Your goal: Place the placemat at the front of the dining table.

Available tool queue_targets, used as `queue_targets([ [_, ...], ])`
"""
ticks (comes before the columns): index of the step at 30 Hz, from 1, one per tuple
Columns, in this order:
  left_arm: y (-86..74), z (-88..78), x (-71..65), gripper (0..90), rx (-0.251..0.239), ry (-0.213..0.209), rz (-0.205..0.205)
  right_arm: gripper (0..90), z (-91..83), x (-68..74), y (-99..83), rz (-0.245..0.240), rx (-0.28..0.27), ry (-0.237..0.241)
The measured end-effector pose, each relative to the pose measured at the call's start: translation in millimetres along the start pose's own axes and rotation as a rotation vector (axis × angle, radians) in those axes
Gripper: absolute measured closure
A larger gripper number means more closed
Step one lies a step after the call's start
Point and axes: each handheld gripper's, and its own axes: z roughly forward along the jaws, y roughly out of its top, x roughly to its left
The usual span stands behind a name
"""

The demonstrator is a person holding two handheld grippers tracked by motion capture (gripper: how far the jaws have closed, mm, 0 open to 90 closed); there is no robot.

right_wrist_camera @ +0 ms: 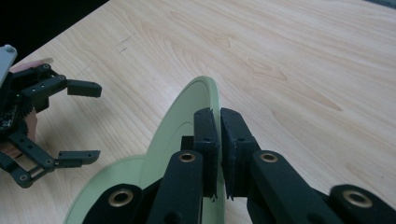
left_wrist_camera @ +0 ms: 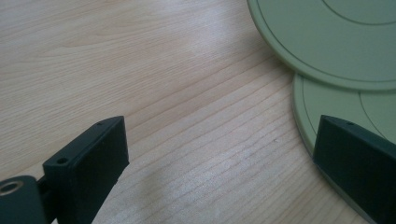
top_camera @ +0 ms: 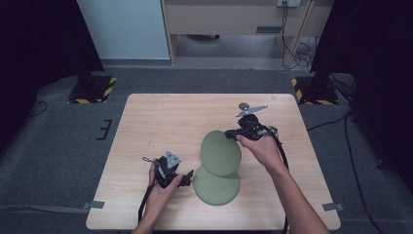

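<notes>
Right gripper [right_wrist_camera: 219, 116], fingers clamped on the rim of the tilted upper green plate [top_camera: 221, 152]: stiff, light, smooth, so likely slippery. Left gripper [top_camera: 187, 176], fingers apart, beside the lower plate [top_camera: 216, 187].

Even overhead light, soft shadows; dark room edges; close gripper views slightly soft.

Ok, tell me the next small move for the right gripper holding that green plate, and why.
Probably lift a little more: the right gripper pinches the rim of the upper round green plate, which is tilted and overlaps the lower green plate on the wooden table.
</notes>
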Motion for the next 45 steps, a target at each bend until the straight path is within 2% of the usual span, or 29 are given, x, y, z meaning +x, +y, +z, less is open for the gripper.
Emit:
queue_targets([
  [15,0.1,-1.5,3.3,2.8,-0.006,0.002,-0.011,86.2,-11.7,3.0,19.7,-0.008,-0.032,-0.025],
  [20,0.2,-2.2,4.4,2.8,-0.008,0.002,-0.014,86.2,-15.1,2.2,27.3,-0.01,-0.049,-0.05],
  [27,0.6,-2.9,5.7,2.9,-0.012,0.004,-0.02,86.2,-20.1,-8.0,35.9,0.026,-0.081,-0.109],
  [34,0.5,-2.7,6.2,2.9,-0.011,0.003,-0.021,86.2,-20.7,-11.9,44.0,0.046,-0.101,-0.133],
  [37,0.6,-3.1,6.0,2.9,-0.014,0.002,-0.025,86.2,-18.3,-12.7,49.0,0.045,-0.101,-0.158],
  [45,0.6,-3.6,6.7,2.9,-0.015,-0.001,-0.026,86.2,-12.3,-17.5,53.4,0.073,-0.116,-0.174],
])
